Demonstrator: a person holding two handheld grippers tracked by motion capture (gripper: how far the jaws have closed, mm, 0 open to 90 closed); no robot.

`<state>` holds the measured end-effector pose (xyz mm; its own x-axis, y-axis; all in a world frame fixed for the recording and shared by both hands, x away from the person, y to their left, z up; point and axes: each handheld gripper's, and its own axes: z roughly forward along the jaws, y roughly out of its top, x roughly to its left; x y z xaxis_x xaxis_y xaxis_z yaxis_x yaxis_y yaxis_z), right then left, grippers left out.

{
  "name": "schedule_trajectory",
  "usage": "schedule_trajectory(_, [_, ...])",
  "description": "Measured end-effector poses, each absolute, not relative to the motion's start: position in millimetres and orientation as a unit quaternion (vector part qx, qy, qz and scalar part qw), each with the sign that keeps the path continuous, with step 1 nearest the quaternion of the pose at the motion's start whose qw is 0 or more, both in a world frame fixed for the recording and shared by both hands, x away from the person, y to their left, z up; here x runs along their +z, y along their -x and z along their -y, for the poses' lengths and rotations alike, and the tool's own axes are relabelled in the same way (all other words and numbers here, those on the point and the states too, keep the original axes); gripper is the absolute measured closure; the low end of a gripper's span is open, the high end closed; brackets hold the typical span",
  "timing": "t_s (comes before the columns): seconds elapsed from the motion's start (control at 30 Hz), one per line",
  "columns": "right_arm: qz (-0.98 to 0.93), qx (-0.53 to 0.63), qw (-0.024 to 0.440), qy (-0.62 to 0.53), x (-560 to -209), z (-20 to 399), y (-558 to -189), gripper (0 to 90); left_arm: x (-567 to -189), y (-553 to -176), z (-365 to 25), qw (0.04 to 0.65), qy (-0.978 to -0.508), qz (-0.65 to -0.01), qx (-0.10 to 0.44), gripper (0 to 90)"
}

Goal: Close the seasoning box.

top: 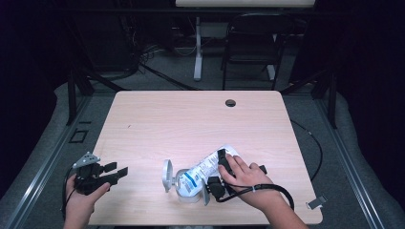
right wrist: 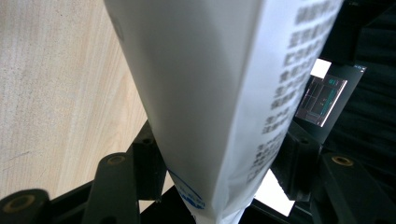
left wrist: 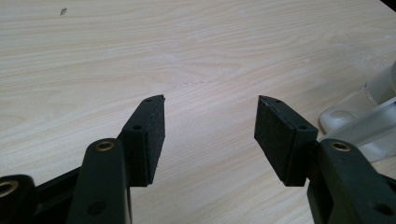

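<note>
Count from my end: one table (top: pixel 157 119), light wood, with one cable hole (top: pixel 230 102) at 12 o'clock. One white printed pouch (top: pixel 210 164) on it at 6 o'clock, plus one clear container (top: pixel 187 185) with two open lid flaps (top: pixel 166 174) at the pouch's 8 o'clock end. Two hand-held grippers: left hand-held gripper (top: pixel 119 172) at 8 o'clock, right hand-held gripper (top: pixel 220 167) on the pouch. Two hands. One folding chair (top: pixel 250 43) beyond the table at 12.

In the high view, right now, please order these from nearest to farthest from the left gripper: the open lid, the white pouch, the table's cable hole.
From the left gripper:
1. Open lid, just to its right.
2. White pouch, further right, held in the right gripper.
3. Cable hole, near the table's far edge.
</note>
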<state>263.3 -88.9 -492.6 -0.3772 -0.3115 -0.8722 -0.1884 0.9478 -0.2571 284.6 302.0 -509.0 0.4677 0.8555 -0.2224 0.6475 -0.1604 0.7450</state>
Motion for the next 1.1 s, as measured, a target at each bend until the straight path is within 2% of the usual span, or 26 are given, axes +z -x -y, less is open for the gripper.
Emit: schedule_trajectory(1.1, [-0.828,-0.055,0.537,0.153,-492.6,88.5,-263.6,44.8,-510.0,-284.9,-302.4,0.415,-0.748,-0.501,0.128,43.7])
